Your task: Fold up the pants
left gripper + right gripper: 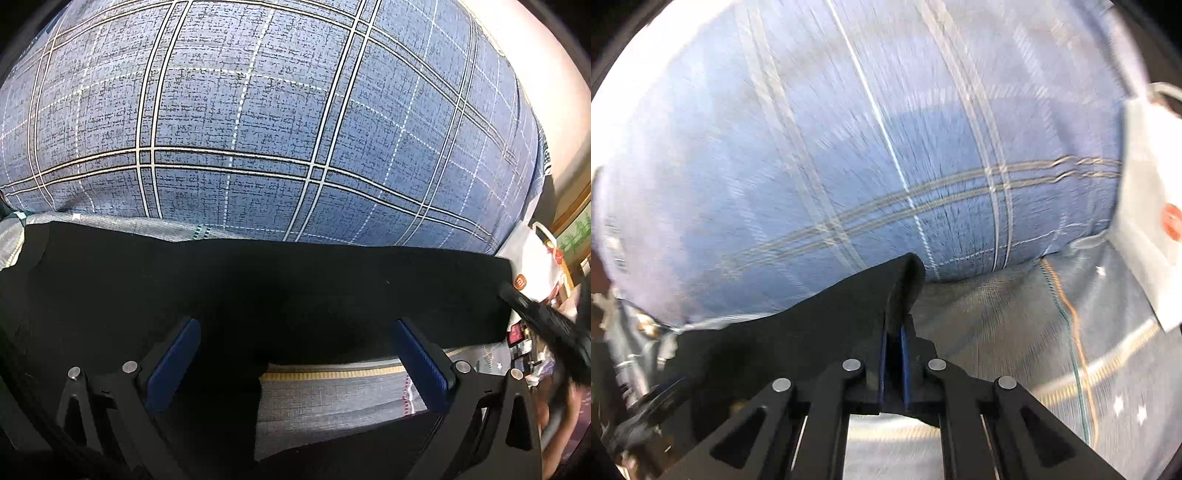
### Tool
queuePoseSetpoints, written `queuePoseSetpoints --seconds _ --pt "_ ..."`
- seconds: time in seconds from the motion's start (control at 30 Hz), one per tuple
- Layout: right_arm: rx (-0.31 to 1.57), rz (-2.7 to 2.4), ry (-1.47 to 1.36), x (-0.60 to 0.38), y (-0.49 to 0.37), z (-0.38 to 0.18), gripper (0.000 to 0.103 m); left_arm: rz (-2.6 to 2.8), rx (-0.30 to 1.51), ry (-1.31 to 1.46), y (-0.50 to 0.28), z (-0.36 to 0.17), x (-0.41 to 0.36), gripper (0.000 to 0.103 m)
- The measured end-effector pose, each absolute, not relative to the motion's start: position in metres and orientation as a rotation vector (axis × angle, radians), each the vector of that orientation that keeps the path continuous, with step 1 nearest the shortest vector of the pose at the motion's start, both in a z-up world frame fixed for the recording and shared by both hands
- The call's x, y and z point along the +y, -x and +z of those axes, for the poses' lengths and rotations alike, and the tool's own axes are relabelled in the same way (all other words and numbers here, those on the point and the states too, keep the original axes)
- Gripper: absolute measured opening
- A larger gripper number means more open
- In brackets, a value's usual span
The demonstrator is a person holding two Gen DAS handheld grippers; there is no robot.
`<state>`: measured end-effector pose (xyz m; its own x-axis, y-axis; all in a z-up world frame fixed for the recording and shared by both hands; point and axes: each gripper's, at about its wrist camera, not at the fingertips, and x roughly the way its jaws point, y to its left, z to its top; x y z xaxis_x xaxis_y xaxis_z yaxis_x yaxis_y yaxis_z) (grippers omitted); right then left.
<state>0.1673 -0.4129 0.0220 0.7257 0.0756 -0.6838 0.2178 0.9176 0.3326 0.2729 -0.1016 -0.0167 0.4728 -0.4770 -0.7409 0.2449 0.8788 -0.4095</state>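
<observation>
— Where are the black pants (258,295)?
— Flat on the plaid bedcover (258,110). Right gripper (894,332) pinches a corner; left gripper (295,354) gapes above them.
— Folded?
— Barely started, I'd say.

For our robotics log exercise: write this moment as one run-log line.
right gripper: shut on black pants | left gripper: open over pants | surface: blue plaid bedding

L gripper (295,365) tilts downward, jaws spread wide — blue pads (173,365) well apart, nothing pinched btwn them. R gripper (894,354) also angled down, jaws clamped nearly together on a fold of the black pants (812,325) — cloth sticks up past its fingertips. R view blurred.
</observation>
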Motion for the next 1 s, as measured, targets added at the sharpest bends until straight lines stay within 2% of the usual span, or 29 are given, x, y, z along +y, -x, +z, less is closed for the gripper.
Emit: queuePoseSetpoints --seconds 0.13,0.27,0.4,0.53,0.63,0.7,0.73,0.77,0.83,1.0 --pt "0.645 -0.002 -0.519 -0.392 -0.113 0.007 0.007 -0.493 1.018 0.296 -0.269 -0.015 -0.099 0.103" --pt "0.678 0.053 -0.511 -0.383 -0.108 -0.001 0.007 -0.499 1.053 0.358 -0.275 -0.012 -0.102 0.103" --pt "0.673 0.159 -0.468 -0.371 -0.097 0.009 0.007 -0.51 1.225 0.373 -0.304 -0.015 -0.139 0.102" --pt "0.7 0.166 -0.458 -0.371 -0.091 0.003 0.007 -0.424 1.305 0.384 -0.328 -0.022 -0.164 0.102" --pt "0.729 0.178 -0.449 -0.378 -0.084 0.001 0.007 -0.319 1.356 0.294 -0.341 -0.029 -0.185 0.102" --pt "0.743 0.171 -0.43 -0.38 -0.083 -0.001 0.007 -0.214 1.366 0.264 -0.344 -0.035 -0.19 0.097" --pt "0.748 0.179 -0.427 -0.382 -0.082 -0.001 0.007 -0.193 1.378 0.27 -0.344 -0.038 -0.19 0.081" --pt "0.749 0.179 -0.432 -0.386 -0.083 -0.003 0.007 -0.169 1.397 0.278 -0.342 -0.042 -0.189 0.048" --pt "0.769 0.169 -0.455 -0.392 -0.085 -0.008 0.007 -0.149 1.429 0.277 -0.333 -0.047 -0.185 0.013" --pt "0.762 0.154 -0.482 -0.401 -0.085 -0.008 0.007 -0.192 1.302 0.429 -0.283 -0.023 -0.149 0.008"
